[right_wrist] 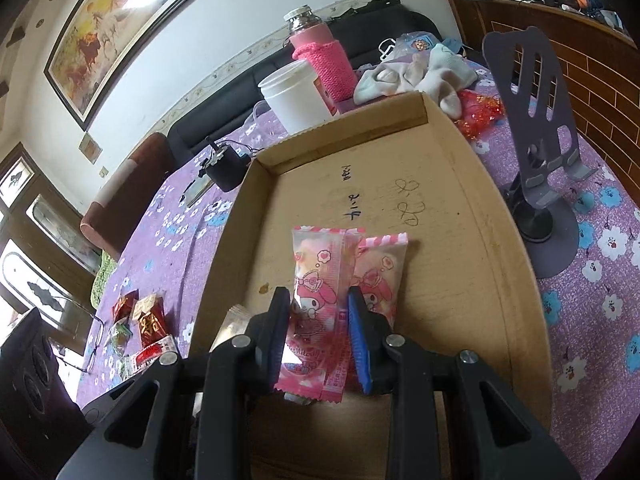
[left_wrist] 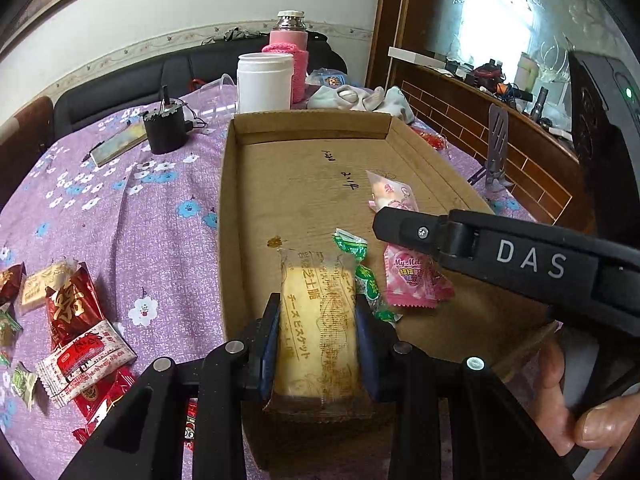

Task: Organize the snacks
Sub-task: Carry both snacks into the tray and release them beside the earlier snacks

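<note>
On the left of the desk [left_wrist: 132, 216], on its purple flowered cloth, a heap of loose snacks [left_wrist: 76, 340] waits unsorted: red foil packets, a red-and-white sachet, small green sweets. Far behind them stand a black holder [left_wrist: 165, 130], a white jar [left_wrist: 264, 82] and a pink flask [left_wrist: 289, 50].

In the middle lies the cardboard tray [left_wrist: 236, 200], taking up most of the desk. The left gripper [left_wrist: 318, 314] hangs over the tray's near edge with its fingers [left_wrist: 270, 328] closed on a cheese biscuit pack [left_wrist: 318, 320], pads pressing both long sides, the pack pointing away into the tray. Just right of it a green candy [left_wrist: 362, 268] lies on the tray floor.

Further right, the right gripper [right_wrist: 320, 316] holds a pink candy packet [right_wrist: 316, 300] between closed fingers [right_wrist: 360, 340], above a second pink packet [right_wrist: 382, 276] that lies flat on the tray. More pink packets [left_wrist: 412, 280] sit near the green candy.

Far right stands a grey phone stand [right_wrist: 536, 128] on the cloth.

The step in hand looks like placing: both snacks are carried over the tray, neither set down. Next, each hand likely needs to lower its pack beside its own kind, the biscuit on the bare left floor, the pink one by its twin, then let go.
</note>
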{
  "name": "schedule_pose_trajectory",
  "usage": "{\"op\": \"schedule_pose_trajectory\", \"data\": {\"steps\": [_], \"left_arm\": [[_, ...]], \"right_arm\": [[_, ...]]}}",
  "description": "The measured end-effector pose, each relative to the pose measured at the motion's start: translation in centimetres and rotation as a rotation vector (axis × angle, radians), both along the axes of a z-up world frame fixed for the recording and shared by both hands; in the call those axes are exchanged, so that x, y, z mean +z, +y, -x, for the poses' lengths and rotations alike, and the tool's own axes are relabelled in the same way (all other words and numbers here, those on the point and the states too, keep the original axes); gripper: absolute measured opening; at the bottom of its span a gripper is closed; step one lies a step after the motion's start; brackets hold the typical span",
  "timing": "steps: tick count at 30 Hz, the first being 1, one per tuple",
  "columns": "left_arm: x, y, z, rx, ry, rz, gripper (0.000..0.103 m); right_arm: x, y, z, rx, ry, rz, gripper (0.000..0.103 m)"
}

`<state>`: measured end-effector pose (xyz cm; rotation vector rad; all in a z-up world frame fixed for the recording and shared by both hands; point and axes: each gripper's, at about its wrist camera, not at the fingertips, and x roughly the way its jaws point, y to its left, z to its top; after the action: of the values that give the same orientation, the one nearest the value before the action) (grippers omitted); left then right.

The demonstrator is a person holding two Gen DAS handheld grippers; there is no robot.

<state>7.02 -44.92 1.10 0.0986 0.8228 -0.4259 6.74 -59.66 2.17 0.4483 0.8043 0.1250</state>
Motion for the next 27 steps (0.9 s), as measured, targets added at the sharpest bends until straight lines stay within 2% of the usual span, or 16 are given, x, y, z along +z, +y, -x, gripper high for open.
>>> {"op": "schedule_pose_trajectory", "data": {"steps": [16,27], "left_arm": [[-0.1,-0.6,0.8,-0.011,-0.051,-0.051,0.035],[0.4,-1.0,1.5,-0.022,-0.103,-0.075,0.039]], "right_arm": [[0.0,-0.1,-0.1,-0.018,0.001,0.005,0.029],[0.2,-0.5,0.1,-0.027,-0.012,-0.007,0.030]]}}
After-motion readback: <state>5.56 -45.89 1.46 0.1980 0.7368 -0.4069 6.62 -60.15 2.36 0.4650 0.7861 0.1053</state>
